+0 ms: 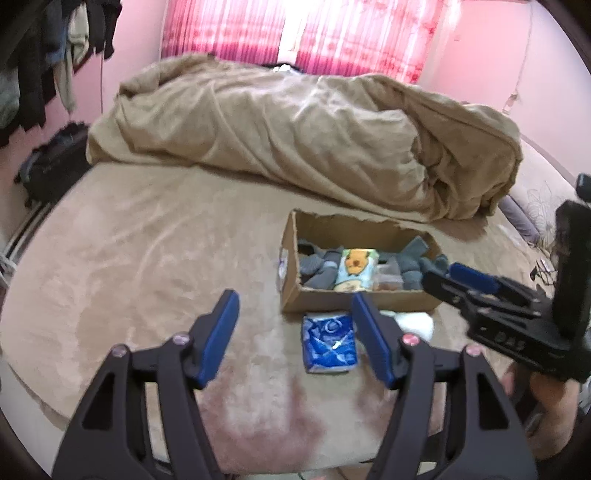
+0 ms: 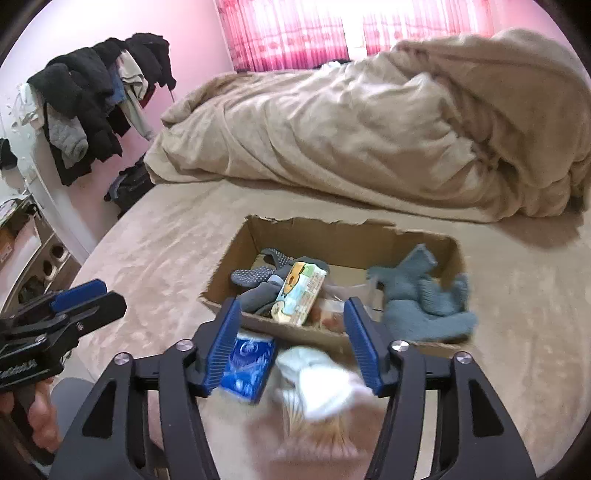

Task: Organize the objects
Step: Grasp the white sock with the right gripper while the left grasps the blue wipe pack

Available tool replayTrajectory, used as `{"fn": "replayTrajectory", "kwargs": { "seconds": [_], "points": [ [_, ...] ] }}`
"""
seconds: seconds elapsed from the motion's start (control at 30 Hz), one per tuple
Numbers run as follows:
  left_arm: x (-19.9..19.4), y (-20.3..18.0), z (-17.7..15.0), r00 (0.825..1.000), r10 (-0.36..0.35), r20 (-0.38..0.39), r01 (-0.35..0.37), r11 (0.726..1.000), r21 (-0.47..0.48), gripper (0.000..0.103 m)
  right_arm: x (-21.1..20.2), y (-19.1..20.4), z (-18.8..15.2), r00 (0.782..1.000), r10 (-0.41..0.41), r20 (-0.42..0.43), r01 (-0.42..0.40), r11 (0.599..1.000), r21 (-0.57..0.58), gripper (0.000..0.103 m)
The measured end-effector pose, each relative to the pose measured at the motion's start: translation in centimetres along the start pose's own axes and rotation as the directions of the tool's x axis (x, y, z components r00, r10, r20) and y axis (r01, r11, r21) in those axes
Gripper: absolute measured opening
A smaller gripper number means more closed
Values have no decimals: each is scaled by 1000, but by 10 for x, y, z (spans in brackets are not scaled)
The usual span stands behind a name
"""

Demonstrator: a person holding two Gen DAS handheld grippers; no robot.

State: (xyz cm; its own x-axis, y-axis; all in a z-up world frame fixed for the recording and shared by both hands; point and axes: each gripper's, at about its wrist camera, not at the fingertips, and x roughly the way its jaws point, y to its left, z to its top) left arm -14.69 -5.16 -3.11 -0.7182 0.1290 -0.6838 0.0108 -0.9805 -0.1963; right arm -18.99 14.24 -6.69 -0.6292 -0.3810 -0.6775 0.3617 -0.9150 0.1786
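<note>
Left gripper (image 1: 295, 332): nearest the lens, jaws apart, blue pads clear of everything, nothing between them.

Right gripper (image 2: 291, 341): likewise released, jaws spread, gripping nothing; seen from the left wrist view it hangs at the box's right end.

Blue packet (image 1: 328, 341): flat on the bed cover (image 1: 147, 258), just in front of the box's near wall.

White bundle (image 2: 321, 384): blurred, soft and pale, beside the blue packet on its right, on the cover below the right gripper; what it is cannot be told.

Cardboard box (image 1: 360, 300): open-topped, torn rim, middle of the bed.
- Cartoon-print packet (image 1: 356, 269): inside, centre.
- Grey socks (image 1: 317, 267): inside, left part, some with dotted soles.
- Blue-grey knit piece (image 2: 421, 299): inside at the right end, draped over the rim.

Tan duvet (image 1: 314, 140): heaped across the far half of the bed.

Clothes rack (image 2: 99, 99): far left, against the pink wall.

Pink curtains (image 1: 295, 33): at the back.
</note>
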Motion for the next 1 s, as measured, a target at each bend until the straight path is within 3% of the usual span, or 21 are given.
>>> {"fn": "replayTrajectory", "kwargs": {
  "seconds": [0.33, 0.53, 0.7, 1.0],
  "points": [
    [-52, -25, -24, 999, -20, 30, 20, 1000, 17, 68, -90, -1, -17, 996, -36, 87, 38, 999, -17, 66],
    [-55, -35, -35, 1000, -26, 17, 25, 1000, 17, 68, -119, -6, -31, 993, -53, 108, 55, 998, -19, 67],
    [-36, -40, -48, 1000, -24, -18, 24, 999, 32, 68, -121, -15, -42, 994, -60, 96, 61, 998, -6, 67],
    [27, -35, -77, 991, -1, -137, 4, 1000, 26, 68, -81, -32, -58, 999, -49, 23, 49, 999, 6, 67]
  ]
}}
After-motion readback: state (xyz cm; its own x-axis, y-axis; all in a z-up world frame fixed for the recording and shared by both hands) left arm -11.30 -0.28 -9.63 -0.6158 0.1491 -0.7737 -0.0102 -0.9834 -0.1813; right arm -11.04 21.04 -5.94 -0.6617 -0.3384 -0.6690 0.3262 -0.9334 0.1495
